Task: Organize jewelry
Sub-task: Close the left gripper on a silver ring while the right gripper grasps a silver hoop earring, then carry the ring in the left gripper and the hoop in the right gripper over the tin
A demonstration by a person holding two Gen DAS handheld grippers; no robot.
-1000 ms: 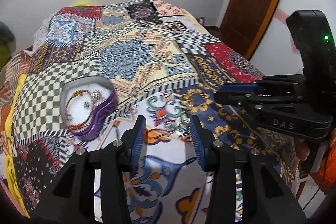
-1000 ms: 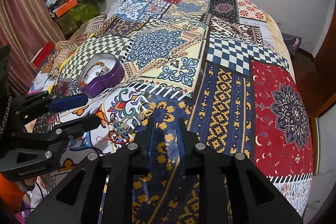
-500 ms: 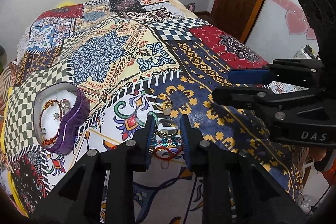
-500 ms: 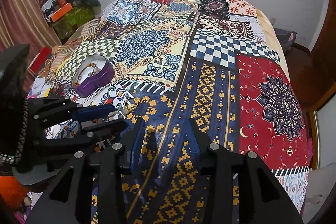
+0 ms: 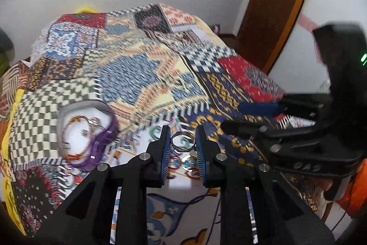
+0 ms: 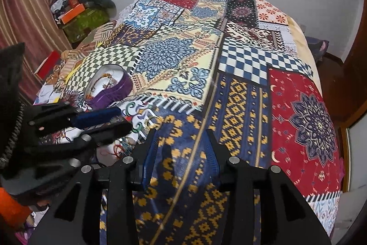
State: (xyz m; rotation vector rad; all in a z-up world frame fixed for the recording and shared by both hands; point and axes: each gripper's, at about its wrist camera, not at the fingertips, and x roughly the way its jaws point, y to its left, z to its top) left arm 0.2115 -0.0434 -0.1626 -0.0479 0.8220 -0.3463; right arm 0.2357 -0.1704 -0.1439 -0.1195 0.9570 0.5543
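Observation:
My left gripper [image 5: 182, 136] is shut on a thin metal bangle [image 5: 182, 141] and holds it above the patterned bedspread [image 5: 137, 75]. More jewelry [image 5: 188, 163] lies on the cloth just below it. A purple heart-shaped box [image 5: 88, 130] with a white inside holds bead bracelets, to the left of my left gripper; it also shows in the right wrist view [image 6: 109, 87]. My right gripper [image 6: 181, 146] is open and empty over the blue and yellow patch, right of the left gripper [image 6: 110, 121].
The bedspread [image 6: 252, 84] covers a bed. A wooden door [image 5: 275, 4] stands at the right. Boxes and clutter [image 6: 78, 10] lie beside a striped curtain [image 6: 25, 4] at the left. White wall behind.
My left gripper closed on the bangle and lifted it off the cloth. My right gripper opened wider and stayed over the blue patch.

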